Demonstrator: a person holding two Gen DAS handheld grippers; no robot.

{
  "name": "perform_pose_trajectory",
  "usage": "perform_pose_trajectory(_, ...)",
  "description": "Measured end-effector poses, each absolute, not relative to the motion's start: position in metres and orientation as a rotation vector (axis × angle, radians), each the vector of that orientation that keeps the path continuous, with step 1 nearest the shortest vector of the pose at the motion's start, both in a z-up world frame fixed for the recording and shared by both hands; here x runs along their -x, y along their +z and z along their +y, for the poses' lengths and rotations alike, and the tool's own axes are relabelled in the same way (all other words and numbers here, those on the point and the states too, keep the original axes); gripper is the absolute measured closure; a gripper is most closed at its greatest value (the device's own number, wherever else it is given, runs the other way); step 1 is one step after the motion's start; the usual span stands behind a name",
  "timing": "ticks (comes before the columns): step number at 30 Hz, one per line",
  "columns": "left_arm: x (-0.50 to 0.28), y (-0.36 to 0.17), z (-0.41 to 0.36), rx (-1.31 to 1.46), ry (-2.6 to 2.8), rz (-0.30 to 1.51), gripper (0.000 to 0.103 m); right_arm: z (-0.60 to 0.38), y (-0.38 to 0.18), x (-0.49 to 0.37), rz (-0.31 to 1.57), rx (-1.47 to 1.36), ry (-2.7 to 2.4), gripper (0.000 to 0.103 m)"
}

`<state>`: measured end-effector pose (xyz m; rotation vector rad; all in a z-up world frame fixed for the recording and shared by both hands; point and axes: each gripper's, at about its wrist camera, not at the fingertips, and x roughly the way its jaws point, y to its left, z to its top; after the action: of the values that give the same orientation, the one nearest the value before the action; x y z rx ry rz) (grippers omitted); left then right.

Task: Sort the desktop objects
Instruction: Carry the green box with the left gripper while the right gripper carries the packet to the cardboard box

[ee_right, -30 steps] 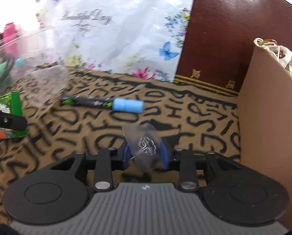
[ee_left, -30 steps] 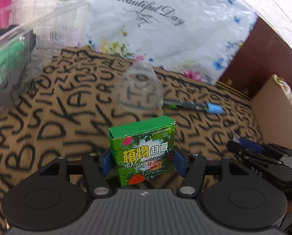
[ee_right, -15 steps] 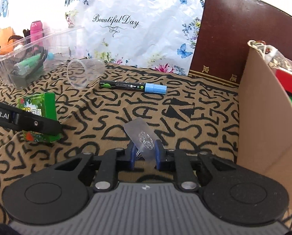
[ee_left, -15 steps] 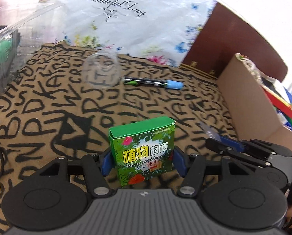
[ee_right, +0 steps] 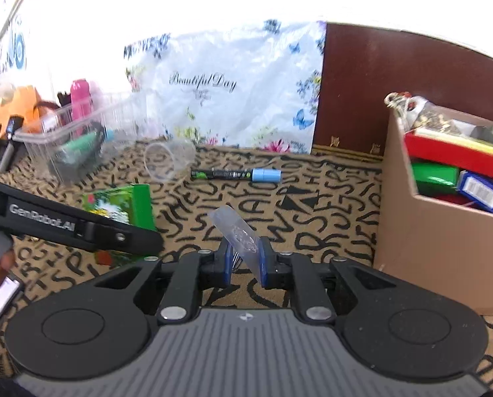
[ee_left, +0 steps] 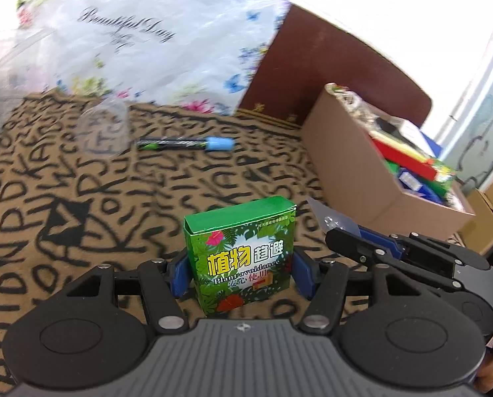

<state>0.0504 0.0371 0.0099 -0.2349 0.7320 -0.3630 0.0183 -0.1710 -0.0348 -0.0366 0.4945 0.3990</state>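
My left gripper (ee_left: 241, 273) is shut on a green box (ee_left: 241, 256) with flower print, held above the patterned cloth; the box also shows in the right wrist view (ee_right: 120, 203). My right gripper (ee_right: 244, 259) is shut on a small clear plastic packet (ee_right: 238, 235), also visible in the left wrist view (ee_left: 332, 220). A black marker with a blue cap (ee_left: 187, 143) and a clear plastic cup (ee_left: 102, 129) on its side lie further back on the cloth.
An open cardboard box (ee_right: 441, 241) full of coloured packs stands at the right. A clear plastic bin (ee_right: 74, 142) with items stands at the back left. A white floral bag (ee_right: 226, 89) and a dark brown board (ee_right: 395, 82) stand behind.
Both grippers have risen and pulled back and turned right while holding their objects; the cardboard box has come more into view and the bin has slid out of the left view.
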Motion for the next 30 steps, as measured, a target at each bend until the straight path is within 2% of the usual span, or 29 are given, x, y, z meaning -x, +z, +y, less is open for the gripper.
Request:
perform_pose_trajectory(17, -0.094, 0.088, -0.068, 0.152, -0.623, 0.586, 0.040, -0.260, 0.042, -0.011, 0.233, 0.039, 0.175, 0.089)
perform_pose_trajectory(30, -0.158, 0.099, -0.176, 0.081, -0.729, 0.595, 0.040, -0.351, 0.051, -0.068, 0.213, 0.012, -0.045, 0.089)
